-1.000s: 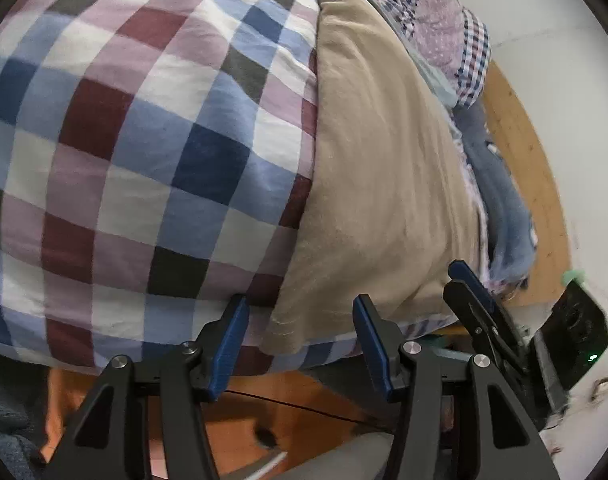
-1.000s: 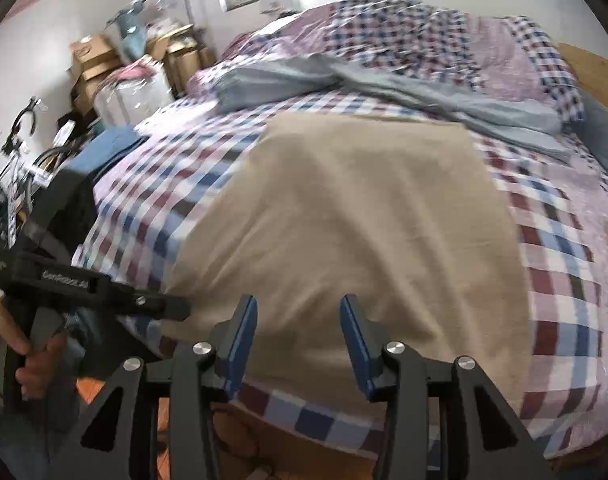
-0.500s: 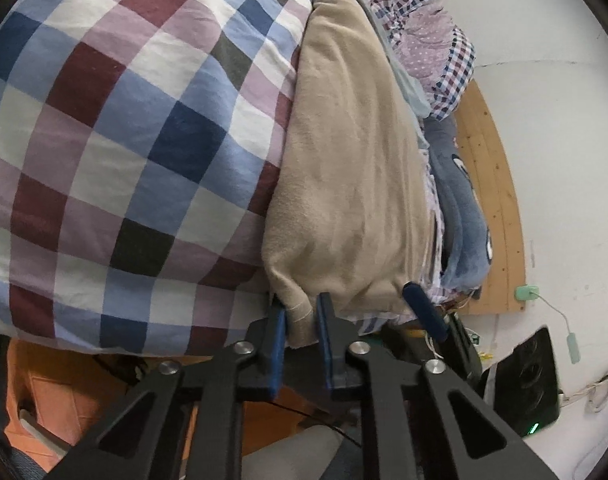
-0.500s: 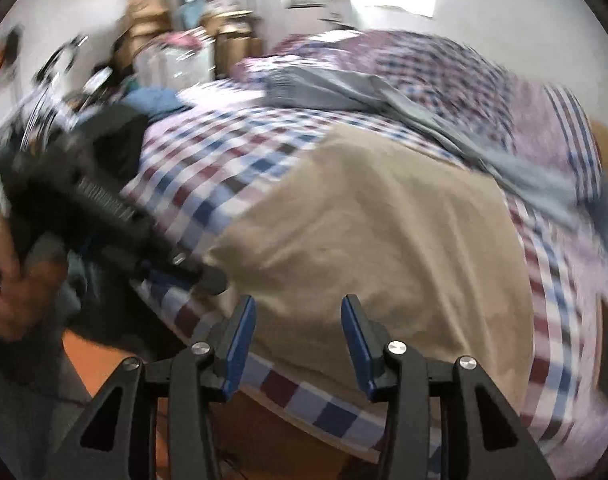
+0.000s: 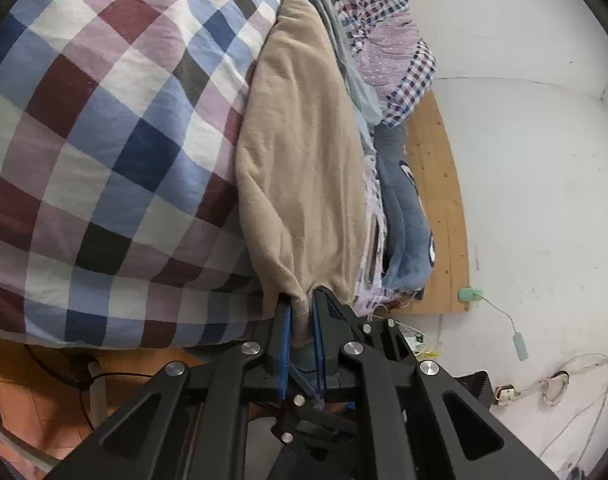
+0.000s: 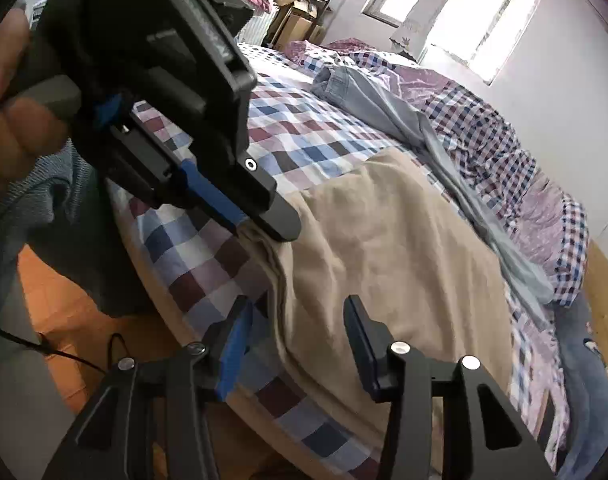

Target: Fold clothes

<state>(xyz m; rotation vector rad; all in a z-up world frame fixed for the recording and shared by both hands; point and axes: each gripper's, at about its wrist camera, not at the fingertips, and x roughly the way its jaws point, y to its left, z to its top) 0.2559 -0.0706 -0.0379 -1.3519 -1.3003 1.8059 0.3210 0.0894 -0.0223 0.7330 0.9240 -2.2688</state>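
A beige garment (image 5: 304, 152) lies flat on a checked bedspread (image 5: 104, 128). My left gripper (image 5: 302, 304) is shut on the garment's near corner at the bed's edge; it also shows in the right wrist view (image 6: 260, 224), pinching that corner. In the right wrist view the beige garment (image 6: 383, 248) spreads across the checked bedspread (image 6: 304, 128). My right gripper (image 6: 300, 320) is open, its jaws wide apart just above the garment's near hem, to the right of the left gripper.
Grey-blue trousers (image 6: 403, 128) and a small-checked shirt (image 6: 487, 140) lie further back on the bed. Blue jeans (image 5: 403, 216) hang at the bed's far side by a wooden headboard (image 5: 439, 184). Orange floor (image 6: 64, 312) lies below the bed's edge. Boxes (image 6: 300, 4) stand by the window.
My left gripper has stayed shut on the garment's corner and drawn it a little out from the bed. My right gripper has moved closer to the hem, beside the left one.
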